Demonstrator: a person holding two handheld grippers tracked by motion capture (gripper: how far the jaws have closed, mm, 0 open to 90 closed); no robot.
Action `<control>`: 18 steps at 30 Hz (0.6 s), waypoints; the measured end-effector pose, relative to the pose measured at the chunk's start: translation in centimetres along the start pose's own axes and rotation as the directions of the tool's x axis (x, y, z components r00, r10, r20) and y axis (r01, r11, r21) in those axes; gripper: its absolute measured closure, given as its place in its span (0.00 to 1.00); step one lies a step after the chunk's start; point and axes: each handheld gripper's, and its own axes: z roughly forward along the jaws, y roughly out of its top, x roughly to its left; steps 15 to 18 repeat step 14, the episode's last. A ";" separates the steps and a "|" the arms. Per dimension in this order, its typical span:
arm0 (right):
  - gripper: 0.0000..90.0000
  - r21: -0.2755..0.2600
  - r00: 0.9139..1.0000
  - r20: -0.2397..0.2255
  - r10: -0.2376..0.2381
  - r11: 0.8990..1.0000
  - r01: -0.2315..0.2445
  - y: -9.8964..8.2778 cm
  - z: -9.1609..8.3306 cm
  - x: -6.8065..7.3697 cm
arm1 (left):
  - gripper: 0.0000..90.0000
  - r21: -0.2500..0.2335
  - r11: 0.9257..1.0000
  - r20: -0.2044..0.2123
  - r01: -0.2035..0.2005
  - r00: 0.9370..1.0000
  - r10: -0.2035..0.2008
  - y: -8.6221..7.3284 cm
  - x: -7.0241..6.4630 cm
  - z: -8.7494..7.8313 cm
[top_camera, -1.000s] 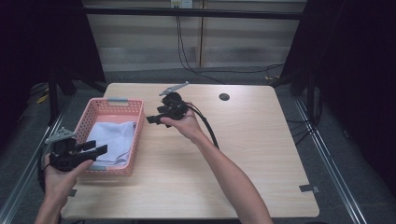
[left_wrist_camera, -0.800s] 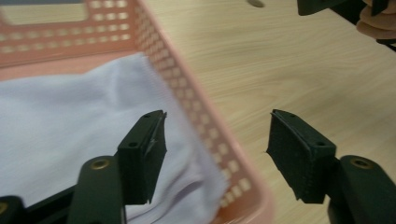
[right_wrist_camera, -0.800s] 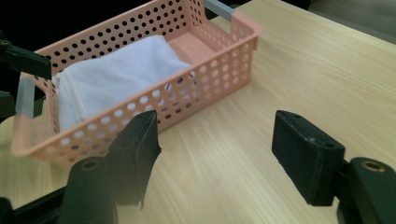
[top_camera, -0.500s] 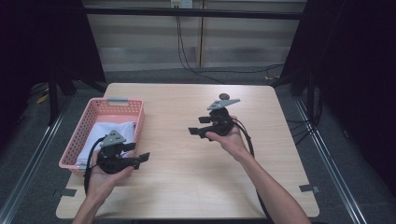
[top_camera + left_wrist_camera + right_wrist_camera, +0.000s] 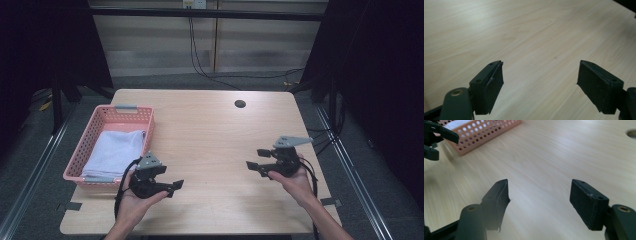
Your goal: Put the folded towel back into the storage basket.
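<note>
The folded cloth (image 5: 114, 151) lies flat inside the pink basket (image 5: 149, 119) at the tabletop's (image 5: 220, 140) left edge; soft, pale, rectangular. The basket is perforated plastic, light, likely to slide if nudged. The left tongs (image 5: 172, 186) hover just beside its near corner, jaws wide apart, empty; a careless swing could knock the basket off. The right tongs (image 5: 254, 165), equally wide and empty, hover well apart over smooth pale wood

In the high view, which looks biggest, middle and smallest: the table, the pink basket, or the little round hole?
1. Light wooden table
2. Pink plastic basket
3. Small dark round hole in the tabletop
</note>
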 end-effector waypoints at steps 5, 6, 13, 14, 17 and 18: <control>0.34 -0.007 0.996 0.050 0.070 0.998 -0.069 -3.8 -2.9 -0.3 | 0.19 0.030 0.999 -0.005 -0.031 0.999 0.031 -0.9 -1.3 1.0; 0.34 -0.007 0.996 0.050 0.070 0.998 -0.069 -3.8 -2.9 -0.3 | 0.19 0.030 0.999 -0.005 -0.031 0.999 0.031 -0.9 -1.3 1.0; 0.33 -0.027 0.988 0.115 0.105 0.994 -0.103 -6.7 -4.6 -1.0 | 0.19 0.025 0.999 0.058 -0.022 0.998 0.021 -2.9 -1.8 1.7; 0.32 -0.034 0.984 0.123 0.130 0.991 -0.127 -7.0 -4.5 -1.5 | 0.18 0.030 0.999 0.070 -0.033 0.997 0.030 -3.0 -1.9 1.7; 0.32 -0.034 0.984 0.123 0.130 0.991 -0.127 -7.0 -4.5 -1.5 | 0.18 0.030 0.999 0.070 -0.033 0.997 0.030 -3.0 -1.9 1.7; 0.32 -0.034 0.984 0.123 0.130 0.991 -0.127 -7.0 -4.5 -1.5 | 0.18 0.030 0.999 0.070 -0.033 0.997 0.030 -3.0 -1.9 1.7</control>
